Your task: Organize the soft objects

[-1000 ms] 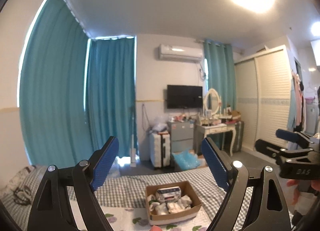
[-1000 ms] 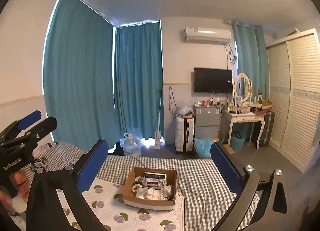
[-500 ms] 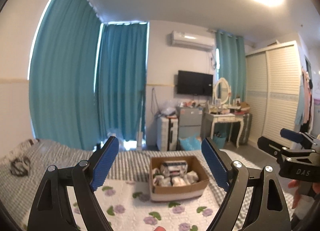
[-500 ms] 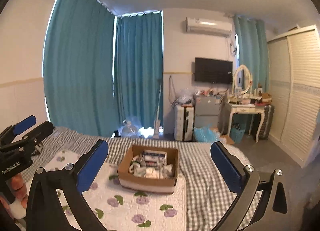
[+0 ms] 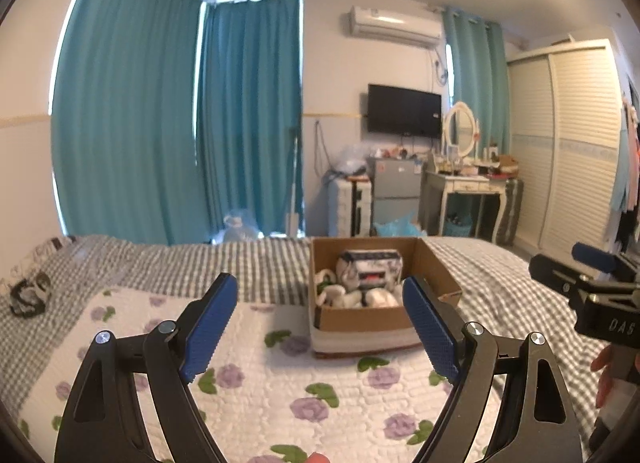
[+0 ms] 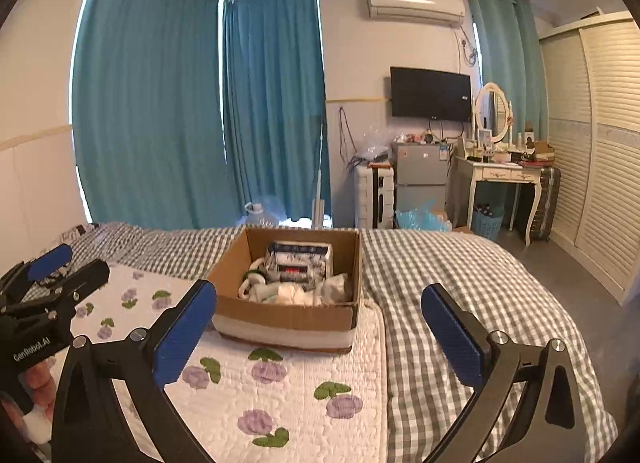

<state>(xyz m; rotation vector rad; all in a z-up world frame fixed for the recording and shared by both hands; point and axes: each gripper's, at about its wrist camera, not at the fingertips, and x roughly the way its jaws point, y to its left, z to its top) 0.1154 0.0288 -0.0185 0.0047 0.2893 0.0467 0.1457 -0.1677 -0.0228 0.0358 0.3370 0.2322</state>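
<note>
Across the lower frame, the left hand-held gripper (image 5: pixel 320 323) and right hand-held gripper (image 6: pixel 320 331) are hovering wide apart, empty, over a floral quilt (image 6: pixel 280 383). Beyond them, mid-frame, a cardboard box (image 6: pixel 288 319) is sitting on the bed (image 6: pixel 460 283), holding rolled soft items (image 6: pixel 296 287).
</note>
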